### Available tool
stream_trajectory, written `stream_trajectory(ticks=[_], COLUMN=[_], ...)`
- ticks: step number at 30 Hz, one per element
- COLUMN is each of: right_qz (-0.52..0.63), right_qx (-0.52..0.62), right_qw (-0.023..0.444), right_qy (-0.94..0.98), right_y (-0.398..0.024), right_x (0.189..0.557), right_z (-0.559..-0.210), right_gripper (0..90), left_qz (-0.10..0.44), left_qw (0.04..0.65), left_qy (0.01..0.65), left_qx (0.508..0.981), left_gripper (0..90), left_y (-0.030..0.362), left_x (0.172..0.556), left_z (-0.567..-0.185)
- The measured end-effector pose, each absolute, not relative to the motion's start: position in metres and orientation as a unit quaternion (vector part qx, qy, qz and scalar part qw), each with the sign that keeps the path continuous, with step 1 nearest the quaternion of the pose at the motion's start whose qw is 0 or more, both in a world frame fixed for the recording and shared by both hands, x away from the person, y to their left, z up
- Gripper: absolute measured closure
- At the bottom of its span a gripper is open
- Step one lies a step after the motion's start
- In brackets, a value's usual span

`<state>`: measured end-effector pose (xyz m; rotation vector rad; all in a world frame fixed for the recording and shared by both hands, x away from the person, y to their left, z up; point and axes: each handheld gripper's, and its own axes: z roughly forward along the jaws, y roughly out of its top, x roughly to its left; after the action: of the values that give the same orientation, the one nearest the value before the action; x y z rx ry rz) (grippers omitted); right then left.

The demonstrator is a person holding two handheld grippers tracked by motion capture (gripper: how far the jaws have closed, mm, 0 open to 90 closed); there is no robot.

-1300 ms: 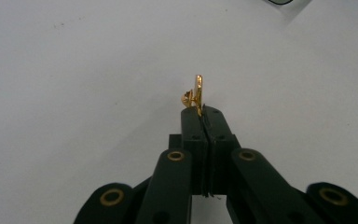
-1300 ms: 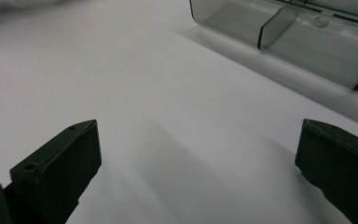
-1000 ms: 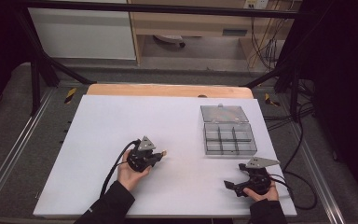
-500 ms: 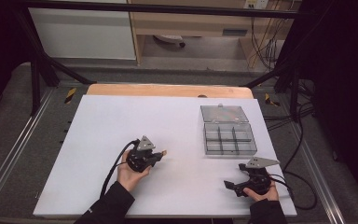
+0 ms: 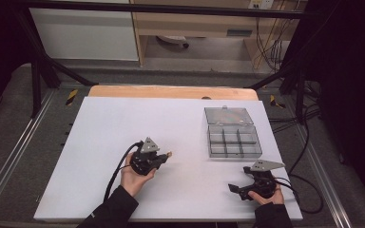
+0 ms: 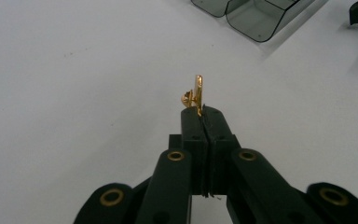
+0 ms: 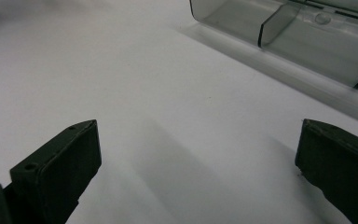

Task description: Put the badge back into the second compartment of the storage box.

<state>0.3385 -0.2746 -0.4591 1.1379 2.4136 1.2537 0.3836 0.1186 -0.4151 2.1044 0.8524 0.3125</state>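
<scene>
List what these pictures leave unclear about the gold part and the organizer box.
- Gold part: its lower end is hidden between the shut jaws of the left gripper in the left gripper view; too small in the high view to tell its shape.
- Organizer box: cut off by the frame edge in both gripper views; contents of its compartments unreadable from above.

White table (image 5: 123,128) bare from 9 to 12 o'clock of left gripper (image 5: 167,155), free passage there. Only obstacle: clear compartment box (image 5: 232,141), lid open, at 2 o'clock of left gripper and 11 o'clock of right gripper (image 5: 235,189). Gap btwn grippers free.
</scene>
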Motion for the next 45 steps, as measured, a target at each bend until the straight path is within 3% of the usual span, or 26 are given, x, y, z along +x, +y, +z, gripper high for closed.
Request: stream_trajectory(ticks=[45], right_qz=[0.422], right_qx=[0.386], right_qw=[0.095], right_qy=[0.815], right_y=[-0.274], right_x=[0.339], right_z=[-0.459], right_gripper=[0.6], left_qz=[0.124], left_qw=[0.436], left_qy=[0.331], left_qx=[0.828], left_gripper=[88.4], left_y=[0.066], left_x=[0.403], left_z=[-0.399])
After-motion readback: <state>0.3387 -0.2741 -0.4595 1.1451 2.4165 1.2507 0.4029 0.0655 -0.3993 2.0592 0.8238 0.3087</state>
